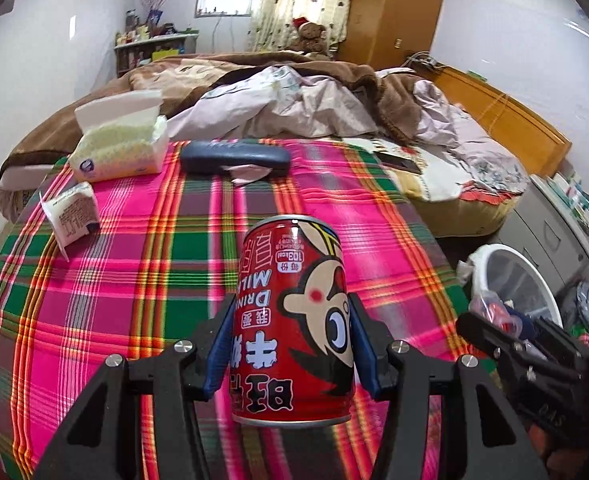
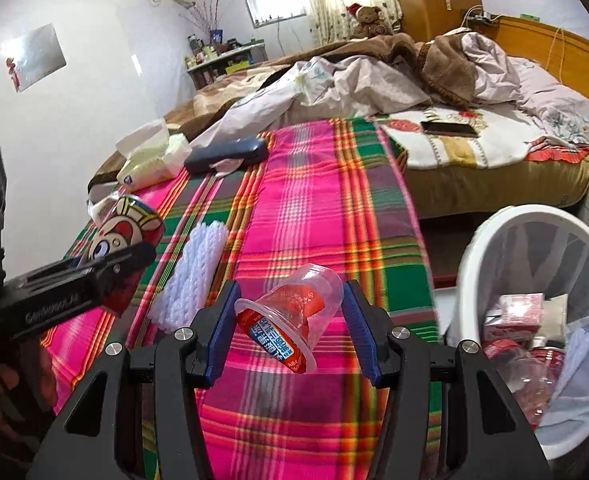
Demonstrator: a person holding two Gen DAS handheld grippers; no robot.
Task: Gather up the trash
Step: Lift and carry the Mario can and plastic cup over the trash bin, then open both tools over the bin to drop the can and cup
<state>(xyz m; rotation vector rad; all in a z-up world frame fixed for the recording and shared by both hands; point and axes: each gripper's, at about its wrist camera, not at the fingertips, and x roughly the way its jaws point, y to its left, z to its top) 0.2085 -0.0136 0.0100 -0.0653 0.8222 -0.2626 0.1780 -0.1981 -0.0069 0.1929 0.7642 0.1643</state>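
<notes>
My left gripper [image 1: 292, 344] pinched the red cartoon-printed milk drink can [image 1: 294, 320] above the pink-green plaid cloth [image 1: 134, 280]. Only my right view showed the right gripper [image 2: 290, 328] clamped on a clear plastic cup with red label [image 2: 290, 316], white mesh bin [image 2: 534, 280] at three o'clock, its rim cut off.

- White trash basket [image 2: 494, 240]: cut off by the picture's right edge.
- Red can [image 2: 128, 236]: lower half hidden behind the left gripper [image 2: 94, 280].
- Shelf clutter [image 1: 150, 36], far left: too small to identify.
</notes>
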